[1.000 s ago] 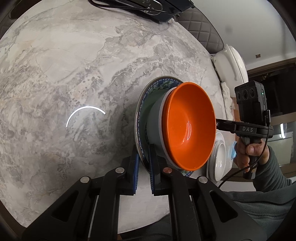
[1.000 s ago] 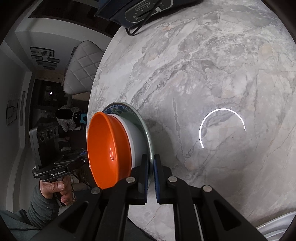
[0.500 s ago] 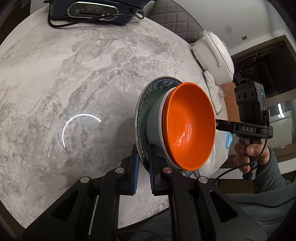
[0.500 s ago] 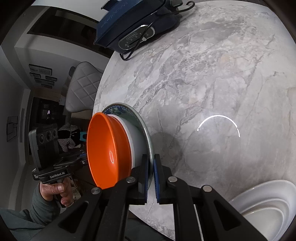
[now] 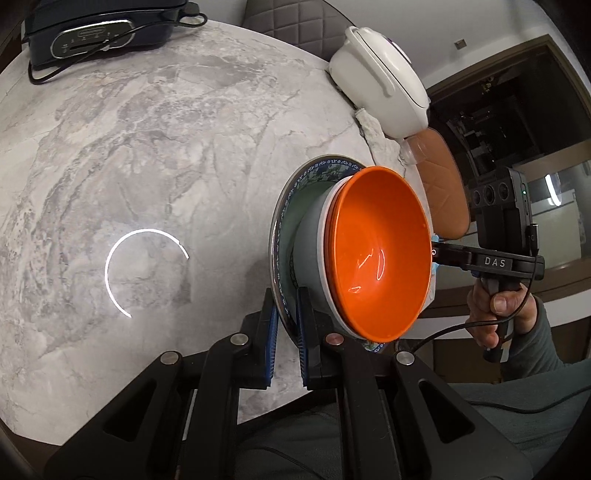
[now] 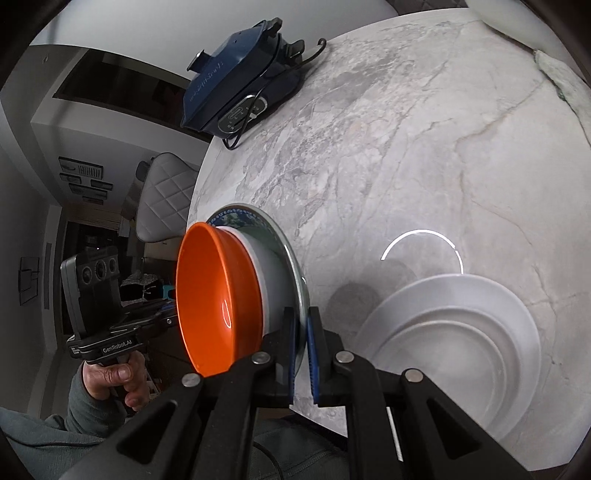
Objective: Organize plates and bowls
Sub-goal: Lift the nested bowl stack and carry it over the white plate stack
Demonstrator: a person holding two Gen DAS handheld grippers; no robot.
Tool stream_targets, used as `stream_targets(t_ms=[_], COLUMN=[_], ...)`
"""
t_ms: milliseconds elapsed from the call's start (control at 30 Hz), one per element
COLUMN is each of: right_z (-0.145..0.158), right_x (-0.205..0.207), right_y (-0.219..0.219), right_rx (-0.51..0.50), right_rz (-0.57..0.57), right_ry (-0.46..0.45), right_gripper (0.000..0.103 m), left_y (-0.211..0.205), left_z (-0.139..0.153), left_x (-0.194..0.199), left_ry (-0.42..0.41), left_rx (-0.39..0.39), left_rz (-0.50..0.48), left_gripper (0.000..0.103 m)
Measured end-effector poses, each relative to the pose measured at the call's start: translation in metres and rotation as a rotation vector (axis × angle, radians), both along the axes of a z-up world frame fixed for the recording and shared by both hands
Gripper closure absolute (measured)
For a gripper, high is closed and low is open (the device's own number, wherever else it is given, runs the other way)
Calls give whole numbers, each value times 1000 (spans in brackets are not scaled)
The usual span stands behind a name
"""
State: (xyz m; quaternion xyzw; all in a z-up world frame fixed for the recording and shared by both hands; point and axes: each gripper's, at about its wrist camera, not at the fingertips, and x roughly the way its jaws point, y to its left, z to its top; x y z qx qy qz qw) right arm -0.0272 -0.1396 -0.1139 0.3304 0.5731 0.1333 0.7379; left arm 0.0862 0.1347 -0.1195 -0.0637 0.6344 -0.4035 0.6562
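A blue-patterned plate (image 5: pixel 314 171) carries a white bowl (image 5: pixel 312 236) with an orange bowl (image 5: pixel 376 251) nested in it. Both grippers hold this stack above the marble table. My left gripper (image 5: pixel 285 343) is shut on the plate's rim on one side. My right gripper (image 6: pixel 302 354) is shut on the rim (image 6: pixel 291 258) on the opposite side; the orange bowl (image 6: pixel 210 295) shows beside it. A stack of white plates (image 6: pixel 454 339) sits on the table to the right in the right wrist view.
A dark blue electric appliance (image 5: pixel 92 26) with a cord lies at the table's far side, also in the right wrist view (image 6: pixel 236 88). A white rice cooker (image 5: pixel 380 77) and a crumpled cloth (image 5: pixel 373 133) sit near the far right edge. Padded chairs (image 6: pixel 162 192) stand around the table.
Both grippers have carried the plate-and-bowl stack along; the white plate stack came fully into the right view, and the rice cooker moved further into the left view.
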Motion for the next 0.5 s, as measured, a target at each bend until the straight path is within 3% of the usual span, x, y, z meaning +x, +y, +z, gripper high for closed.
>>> stream_targets(t_ms=[500], right_z=[6], right_x=[-96], right_y=[-77], right_rx=[-17], right_rz=[-79], right_ry=[14], right_gripper=[93], left_y=[-99], left_z=[3], left_x=[-86], left_ry=[26], left_rx=[2], left_rz=[-84], left_gripper=[97])
